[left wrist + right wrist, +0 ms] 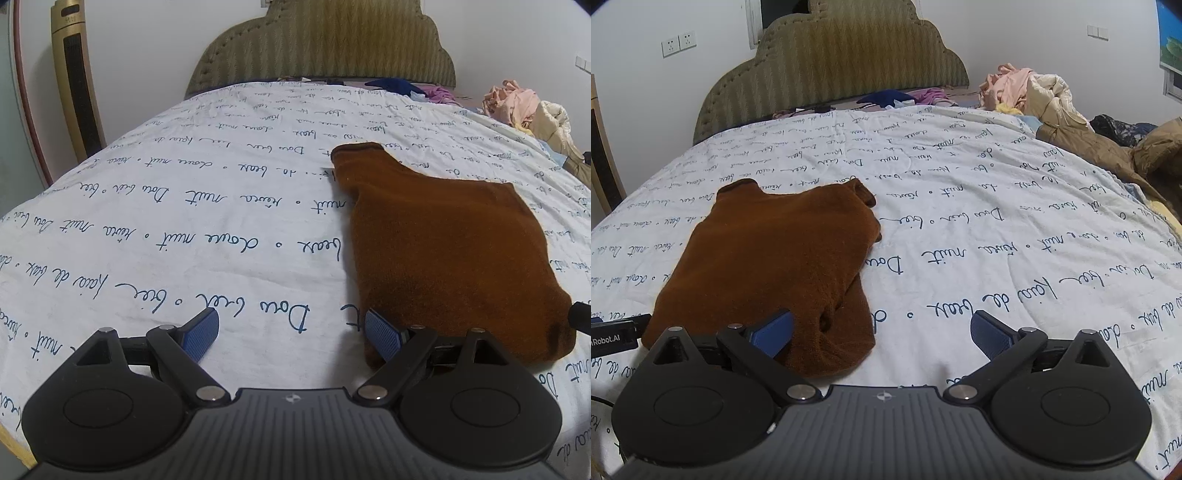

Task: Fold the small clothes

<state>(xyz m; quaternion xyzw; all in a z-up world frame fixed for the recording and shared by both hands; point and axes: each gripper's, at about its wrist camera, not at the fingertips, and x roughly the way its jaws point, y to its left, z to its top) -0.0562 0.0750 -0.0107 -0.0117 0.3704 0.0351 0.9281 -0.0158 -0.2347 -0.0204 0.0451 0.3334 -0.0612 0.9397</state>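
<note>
A small brown knitted garment (pixel 443 240) lies flat and partly folded on the white bedspread (pixel 184 221) printed with blue script. My left gripper (pixel 291 325) is open at the garment's near left corner. Its right pad (pixel 380 332) sits at the garment's edge, and only sheet lies between the pads. In the right wrist view the same garment (pixel 775 251) lies to the left, sleeves tucked in. My right gripper (pixel 882 321) is open wide. Its left pad (pixel 775 330) rests over the near right corner, where a rolled hem opening shows. The right pad (pixel 990 332) is over bare sheet.
A padded olive headboard (pixel 831 66) closes the far end of the bed. Loose clothes are piled at the far right (pixel 1027 88), with a tan jacket (pixel 1108 151) along the right edge. A gold tower appliance (pixel 74 81) stands left of the bed.
</note>
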